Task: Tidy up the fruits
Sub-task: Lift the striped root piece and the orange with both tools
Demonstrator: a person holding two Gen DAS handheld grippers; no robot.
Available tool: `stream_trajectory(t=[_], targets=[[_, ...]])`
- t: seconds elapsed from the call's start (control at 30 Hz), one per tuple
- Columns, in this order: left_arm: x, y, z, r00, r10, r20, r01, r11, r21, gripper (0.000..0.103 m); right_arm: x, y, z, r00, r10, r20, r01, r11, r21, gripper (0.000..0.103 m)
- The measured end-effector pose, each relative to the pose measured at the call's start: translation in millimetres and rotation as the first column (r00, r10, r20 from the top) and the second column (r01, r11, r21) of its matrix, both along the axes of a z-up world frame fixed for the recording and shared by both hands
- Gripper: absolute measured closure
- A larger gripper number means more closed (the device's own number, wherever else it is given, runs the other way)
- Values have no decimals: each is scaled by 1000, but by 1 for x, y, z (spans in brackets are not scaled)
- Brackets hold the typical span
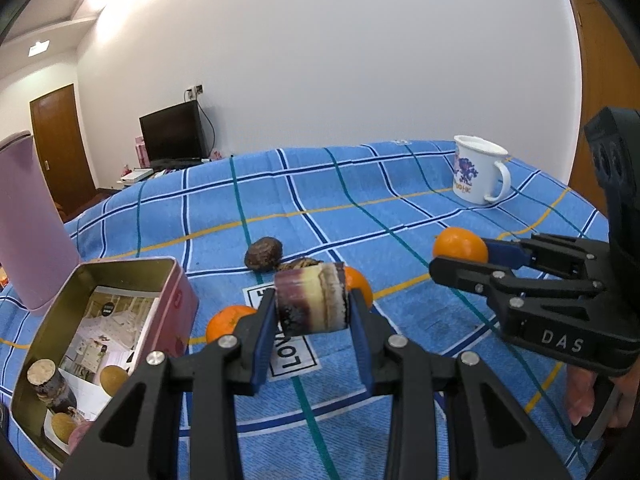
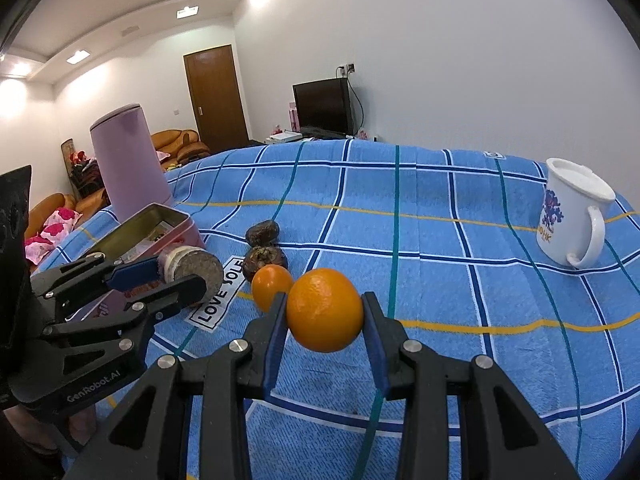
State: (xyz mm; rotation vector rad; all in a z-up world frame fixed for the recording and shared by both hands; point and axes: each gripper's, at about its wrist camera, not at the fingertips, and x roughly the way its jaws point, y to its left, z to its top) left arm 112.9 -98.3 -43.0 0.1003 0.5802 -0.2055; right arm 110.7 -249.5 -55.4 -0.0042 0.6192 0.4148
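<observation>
My left gripper is shut on a short sugarcane piece held above the blue checked cloth; it also shows in the right wrist view. My right gripper is shut on an orange, also seen from the left wrist view. An open pink tin at left holds another sugarcane piece and small yellow fruits. On the cloth lie two more oranges and two dark brown fruits.
A white mug stands at the far right of the cloth. A tall lilac container stands behind the tin. A "LOVE" label is sewn on the cloth. A TV and door lie beyond the table.
</observation>
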Motion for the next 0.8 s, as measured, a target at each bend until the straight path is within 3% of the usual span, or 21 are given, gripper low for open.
stream_trajectory(t=[0.8], targets=[[-9,4,7,998,16,59,-15,1000,-14,67,-12,-3,8,997,-3,78,3,1000,6,65]])
